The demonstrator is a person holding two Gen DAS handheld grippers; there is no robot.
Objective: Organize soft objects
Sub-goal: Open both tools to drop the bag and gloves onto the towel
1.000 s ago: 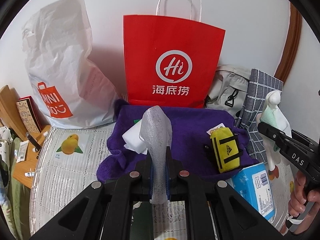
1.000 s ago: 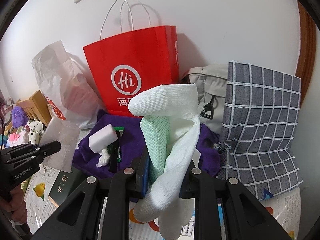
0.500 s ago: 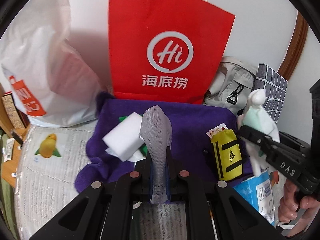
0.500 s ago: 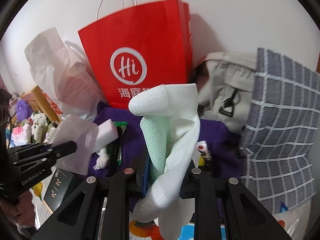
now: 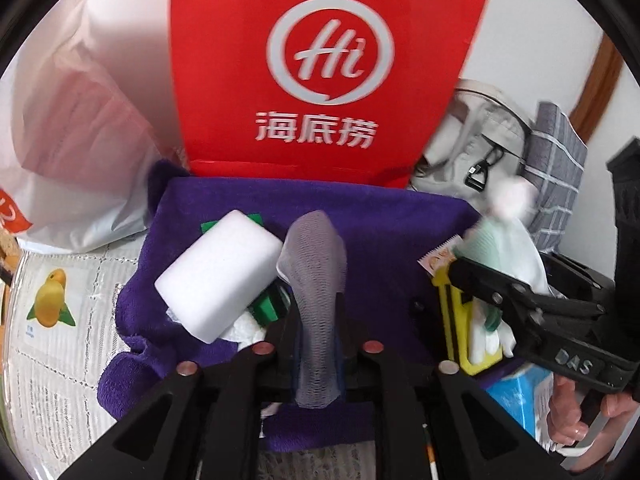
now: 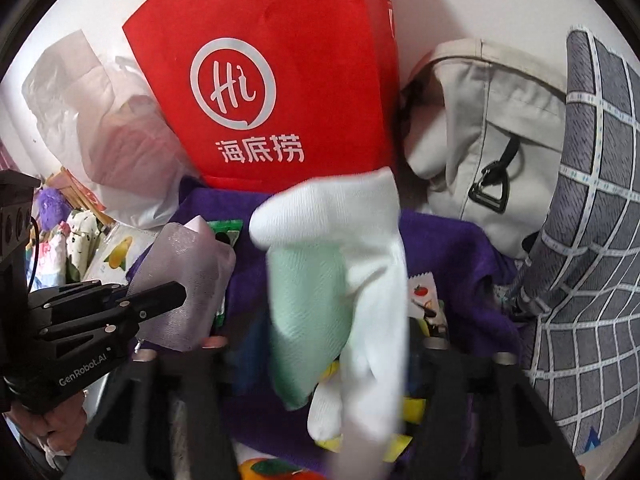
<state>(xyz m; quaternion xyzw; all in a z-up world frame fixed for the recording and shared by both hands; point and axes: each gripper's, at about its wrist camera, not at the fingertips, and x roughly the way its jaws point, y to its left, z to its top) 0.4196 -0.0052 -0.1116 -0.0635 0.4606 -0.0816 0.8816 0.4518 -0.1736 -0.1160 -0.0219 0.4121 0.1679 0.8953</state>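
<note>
My left gripper (image 5: pixel 318 320) is shut on a grey mesh sock (image 5: pixel 316 264) that stands up between its fingers, over the purple towel (image 5: pixel 360 216). It also shows in the right wrist view (image 6: pixel 160 300). The right wrist view is blurred. There the white and mint-green sock (image 6: pixel 340 280) hangs loose and its fingers stand wide apart, so my right gripper (image 6: pixel 320 356) looks open. In the left wrist view the right gripper (image 5: pixel 472 276) hovers over the towel's right side with the sock (image 5: pixel 504 240) by it. A white sponge block (image 5: pixel 220 276) lies on the towel.
A red paper bag (image 5: pixel 324 68) stands behind the towel, a white plastic bag (image 5: pixel 76 128) to its left, a beige backpack (image 6: pixel 492 120) and grey checked cloth (image 6: pixel 592 240) to the right. A yellow pouch (image 5: pixel 452 320) and blue tissue box (image 5: pixel 516 396) lie at right.
Both grippers have moved forward and down toward the purple towel. The right gripper's fingers have spread apart and the white and green sock hangs loose; the left still grips the grey sock.
</note>
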